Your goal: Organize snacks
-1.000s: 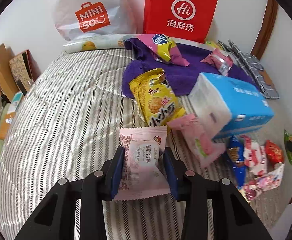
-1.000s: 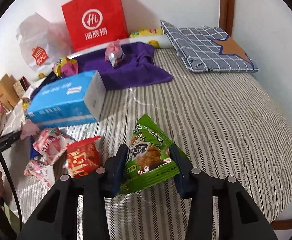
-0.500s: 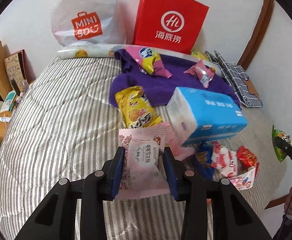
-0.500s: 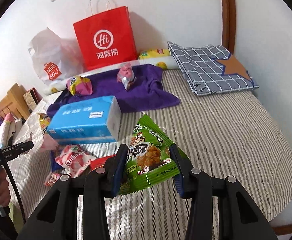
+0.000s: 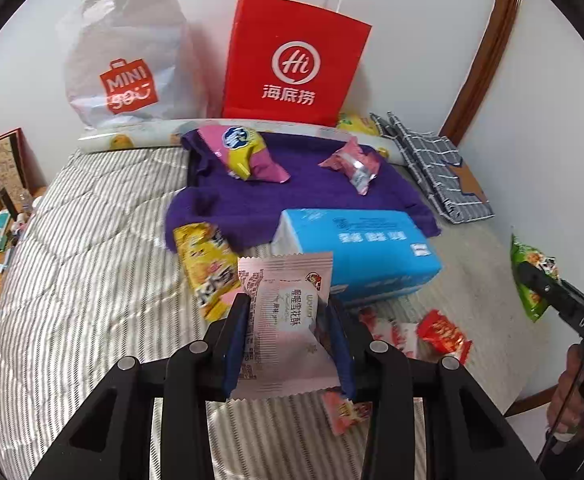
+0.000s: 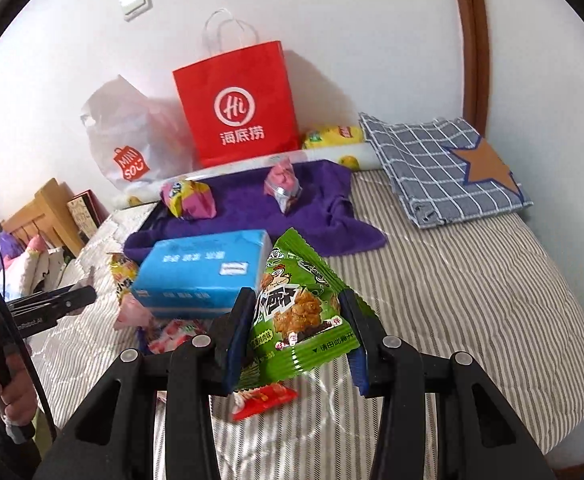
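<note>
Lifted higher off the striped bedding [image 5: 91, 272] than a second ago, both grippers, each with its packet unchanged between the pads; red paper bag [image 5: 292, 56] and white plastic bag [image 5: 127, 56] now fully in frame at the far wall.

Left wrist view: left gripper [image 5: 287, 340] angled steeply down, pinching a pale pink snack packet [image 5: 287, 320] by its sides. Packet upright, flat, crimped top and bottom edges, printed text on a lighter centre panel. Beyond it, a yellow snack bag [image 5: 203, 260] partly hidden, and a blue tissue pack [image 5: 360, 252] just right. Farther off, a purple towel [image 5: 300, 196] carrying a pink-and-yellow packet [image 5: 243, 152] on its left and a small pink wrapper [image 5: 352, 164] on its right. Near right, loose red and pink sweets [image 5: 444, 332]. At the right edge, a hand [image 5: 576, 392] on the other tool.

Right wrist view: right gripper [image 6: 298, 336] also tilted downward, clamped on a green snack packet [image 6: 296, 304]. Packet puffy, tilted, showing a cartoon figure, fried pieces and bold characters. Below it on the bedding, a red sweet wrapper [image 6: 263, 400]. Far right, a grey checked cloth [image 6: 432, 160] with an orange star. At the left edge, the left tool and its hand [image 6: 11, 388].
</note>
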`<state>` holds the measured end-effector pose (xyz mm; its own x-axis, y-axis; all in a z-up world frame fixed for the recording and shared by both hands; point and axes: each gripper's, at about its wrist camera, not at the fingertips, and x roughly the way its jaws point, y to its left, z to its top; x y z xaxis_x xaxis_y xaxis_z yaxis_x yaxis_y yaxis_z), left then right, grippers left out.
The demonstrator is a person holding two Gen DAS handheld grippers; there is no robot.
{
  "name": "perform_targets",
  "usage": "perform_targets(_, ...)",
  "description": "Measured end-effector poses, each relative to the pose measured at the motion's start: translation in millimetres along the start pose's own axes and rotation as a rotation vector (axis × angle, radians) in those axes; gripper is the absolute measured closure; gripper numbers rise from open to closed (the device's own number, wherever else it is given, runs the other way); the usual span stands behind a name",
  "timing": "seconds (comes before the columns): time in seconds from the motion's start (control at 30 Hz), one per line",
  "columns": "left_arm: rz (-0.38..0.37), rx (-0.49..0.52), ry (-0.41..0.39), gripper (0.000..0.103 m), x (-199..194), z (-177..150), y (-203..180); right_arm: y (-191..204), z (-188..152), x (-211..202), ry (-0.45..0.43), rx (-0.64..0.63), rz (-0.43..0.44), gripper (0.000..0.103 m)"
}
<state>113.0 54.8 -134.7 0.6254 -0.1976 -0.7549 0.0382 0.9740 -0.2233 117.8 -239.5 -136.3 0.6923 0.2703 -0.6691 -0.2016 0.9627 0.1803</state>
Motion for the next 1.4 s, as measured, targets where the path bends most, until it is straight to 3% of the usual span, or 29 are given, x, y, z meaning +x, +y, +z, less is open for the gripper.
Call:
perform_targets(0.67,-0.052,0.019,-0.012,0.067,26,51,-22,26,49,29,-0.032,-0.068,0.068,0.061)
perform_targets(1.4,0.010,-0.073,-0.046,0.067,74,120,22,12,128,99,-0.067,-0.068,0.068,0.061)
